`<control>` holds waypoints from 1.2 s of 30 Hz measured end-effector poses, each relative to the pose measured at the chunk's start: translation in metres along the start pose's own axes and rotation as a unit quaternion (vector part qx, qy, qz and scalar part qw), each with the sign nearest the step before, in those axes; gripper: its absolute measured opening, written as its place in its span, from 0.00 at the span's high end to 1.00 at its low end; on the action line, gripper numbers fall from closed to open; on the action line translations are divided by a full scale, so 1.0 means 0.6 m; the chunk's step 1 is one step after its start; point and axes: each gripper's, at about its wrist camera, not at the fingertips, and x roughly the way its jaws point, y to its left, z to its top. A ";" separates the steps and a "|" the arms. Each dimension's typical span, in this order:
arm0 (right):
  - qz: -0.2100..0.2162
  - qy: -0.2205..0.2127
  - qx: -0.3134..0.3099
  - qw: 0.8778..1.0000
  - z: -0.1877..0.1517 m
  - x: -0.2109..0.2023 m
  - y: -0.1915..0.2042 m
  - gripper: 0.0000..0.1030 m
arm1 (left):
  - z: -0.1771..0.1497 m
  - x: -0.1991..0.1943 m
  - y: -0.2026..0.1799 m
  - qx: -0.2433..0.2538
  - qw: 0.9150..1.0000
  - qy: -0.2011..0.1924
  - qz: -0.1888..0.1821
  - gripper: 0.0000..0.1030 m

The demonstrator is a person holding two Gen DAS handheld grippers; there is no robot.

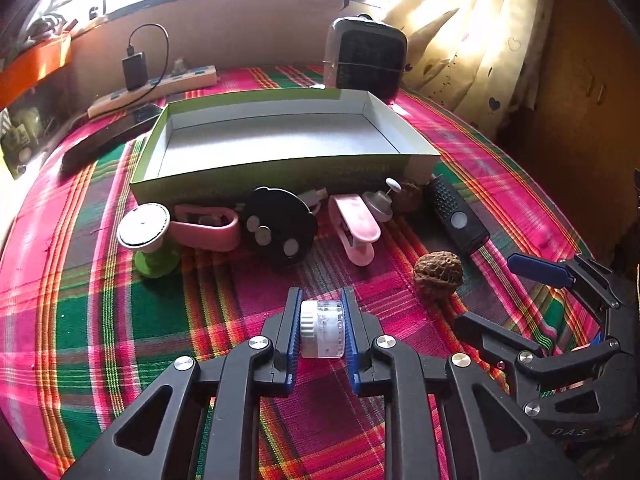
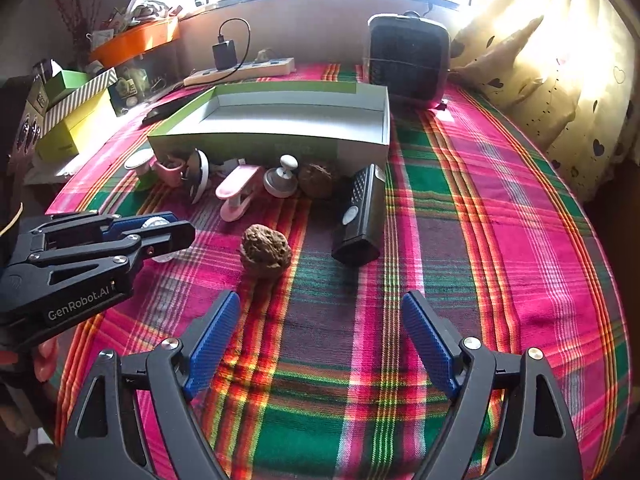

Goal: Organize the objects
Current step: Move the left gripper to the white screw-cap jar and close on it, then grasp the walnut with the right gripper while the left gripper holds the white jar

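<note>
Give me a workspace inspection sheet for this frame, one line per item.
Surface: plaid tablecloth covers the table.
Job's things: open cardboard box, nothing seen inside; walnut, black remote, pink clip, black disc lie in front of it.
Clutter: small heater, stacked boxes at the table's edges.
Grippers: left gripper shut on clear toy wheel; right gripper open, holding nothing.
Cables: charger cable plugged into power strip.
Surroundings: window, heart-print curtain.

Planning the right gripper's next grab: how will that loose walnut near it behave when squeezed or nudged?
The walnut looks rounded, so a nudge would probably roll it. Its wrinkled shell should grip the ribbed fingers well. Likely light and rigid.
</note>
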 end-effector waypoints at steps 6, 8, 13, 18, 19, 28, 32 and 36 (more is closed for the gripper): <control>0.013 0.003 -0.013 1.000 0.013 0.011 0.019 0.26 | -0.004 -0.006 0.021 -0.012 1.000 -0.003 0.010 0.83; 0.020 0.003 -0.016 1.000 0.017 0.016 0.023 0.29 | -0.005 -0.009 0.027 -0.015 1.000 -0.004 0.017 0.83; 0.028 0.010 -0.020 0.999 0.027 0.029 0.033 0.34 | -0.008 -0.012 0.048 -0.028 0.999 -0.004 0.020 0.83; 0.028 0.019 -0.021 0.999 0.031 0.041 0.037 0.43 | -0.010 -0.014 0.056 -0.031 0.999 -0.005 0.018 0.83; 0.029 0.019 -0.021 0.999 0.032 0.041 0.038 0.45 | -0.011 -0.014 0.056 -0.031 0.999 -0.005 0.017 0.83; 0.018 0.018 -0.021 0.999 0.035 0.041 0.038 0.64 | -0.011 -0.014 0.056 -0.030 0.999 -0.005 0.018 0.83; 0.019 0.017 -0.020 0.999 0.035 0.040 0.036 0.68 | -0.011 -0.014 0.056 -0.030 0.999 -0.005 0.019 0.82; 0.022 0.016 -0.016 0.999 0.035 0.040 0.034 0.68 | -0.014 -0.015 0.055 -0.028 0.999 -0.004 0.022 0.82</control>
